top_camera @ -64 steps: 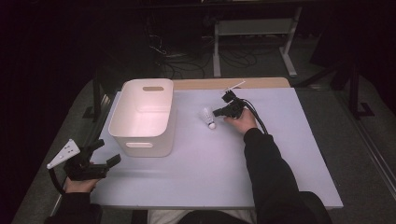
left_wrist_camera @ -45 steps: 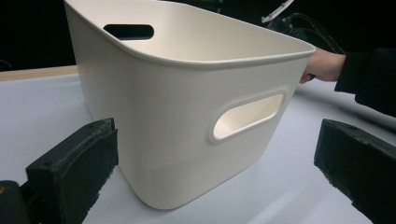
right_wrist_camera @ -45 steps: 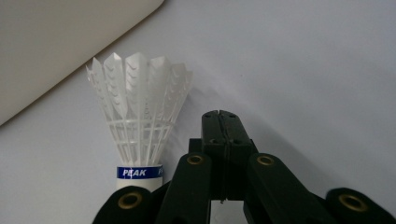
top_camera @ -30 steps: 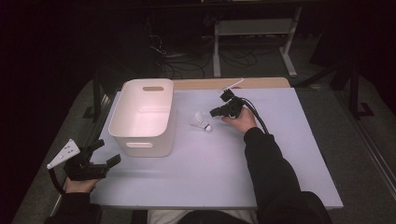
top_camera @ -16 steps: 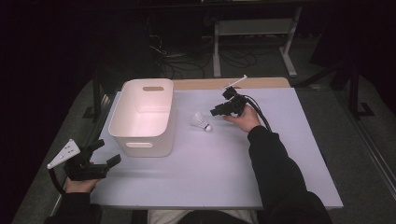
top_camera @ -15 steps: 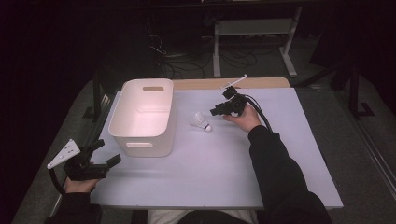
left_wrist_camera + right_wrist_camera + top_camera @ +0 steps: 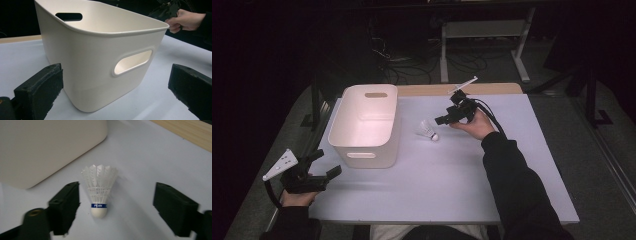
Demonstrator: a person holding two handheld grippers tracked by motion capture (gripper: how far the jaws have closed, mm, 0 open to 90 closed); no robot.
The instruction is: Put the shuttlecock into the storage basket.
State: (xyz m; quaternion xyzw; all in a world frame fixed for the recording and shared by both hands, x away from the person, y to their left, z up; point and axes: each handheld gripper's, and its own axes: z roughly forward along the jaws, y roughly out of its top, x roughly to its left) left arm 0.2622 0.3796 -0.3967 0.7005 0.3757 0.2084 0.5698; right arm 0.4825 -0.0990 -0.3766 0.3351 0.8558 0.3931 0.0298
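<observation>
Overhead, item one: a pale lavender-grey rectangular table top (image 7: 452, 185), with a strip of light wood (image 7: 492, 89) along its far edge. Item two: a cream-white plastic storage bin with cut-out handles (image 7: 366, 125), upright on the left half of the table, interior bare. Item three: a white feathered shuttlecock with a rounded cork base (image 7: 427, 130), lying on its side just right of the bin, apart from it. Item four: the right gripper (image 7: 443, 120), held in a hand with a dark sleeve, near the shuttlecock on its right, jaws pointing toward it and not touching it. Item five: the left gripper (image 7: 324, 163), held at the near left corner of the table, jaws spread and aimed at the bin's near end.

Left gripper view: two black padded jaws parted wide, released, nothing between them. The bin (image 7: 100, 50) stands just beyond, its oval handle slot facing the camera. The person's right hand (image 7: 185, 20) shows at upper right with its dark tool.

Right gripper view: jaws wide apart, released, one on either side of the shuttlecock (image 7: 99, 192), neither pad touching it. Its cork points toward the camera, a blue band reads "PEAK", feathers fan away. The bin's rounded wall (image 7: 45, 147) stands at upper left.
</observation>
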